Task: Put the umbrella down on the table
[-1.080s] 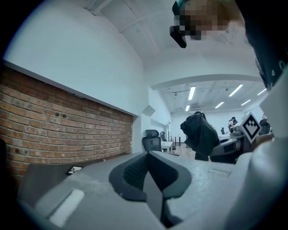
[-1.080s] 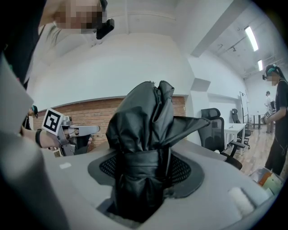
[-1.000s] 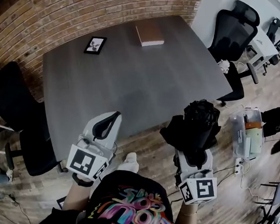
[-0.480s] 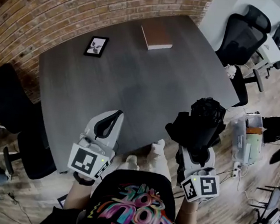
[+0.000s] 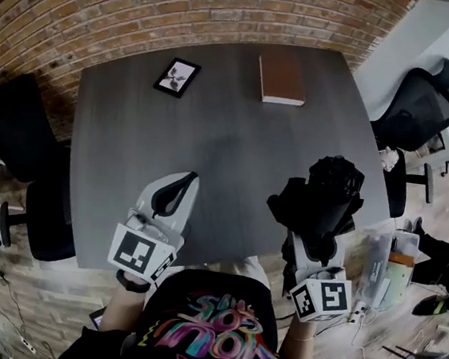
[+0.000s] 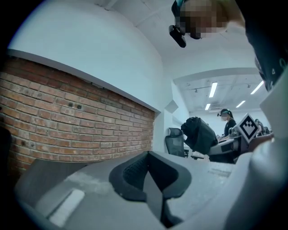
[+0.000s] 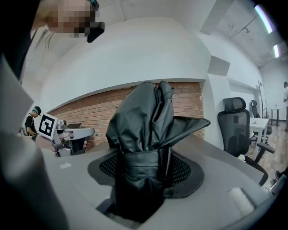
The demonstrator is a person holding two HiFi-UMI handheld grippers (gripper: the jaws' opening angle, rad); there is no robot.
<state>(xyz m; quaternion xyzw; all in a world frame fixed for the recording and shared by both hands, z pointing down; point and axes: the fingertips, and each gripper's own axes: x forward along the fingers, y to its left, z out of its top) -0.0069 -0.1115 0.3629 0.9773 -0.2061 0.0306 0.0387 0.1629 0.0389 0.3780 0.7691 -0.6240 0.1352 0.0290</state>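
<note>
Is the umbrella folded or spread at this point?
Folded: the umbrella is a bunched black bundle with a strap wrapped around it, clamped in the right tongs.

1. Brown book point(image 5: 281, 80) lies flat, far side, near brick wall point(image 5: 148, 5).
2. Small framed pic point(image 5: 176, 77) left of book, well apart.
3. Blk office chair point(image 5: 422, 109) at right; 2nd blk chair point(image 5: 9, 126) at left.
4. Wood floor point(image 5: 3, 286); clear plastic bin point(image 5: 383, 269) on it, right side.
5. Person w/ cap point(image 6: 227, 121) in bkgd, far off.
</note>
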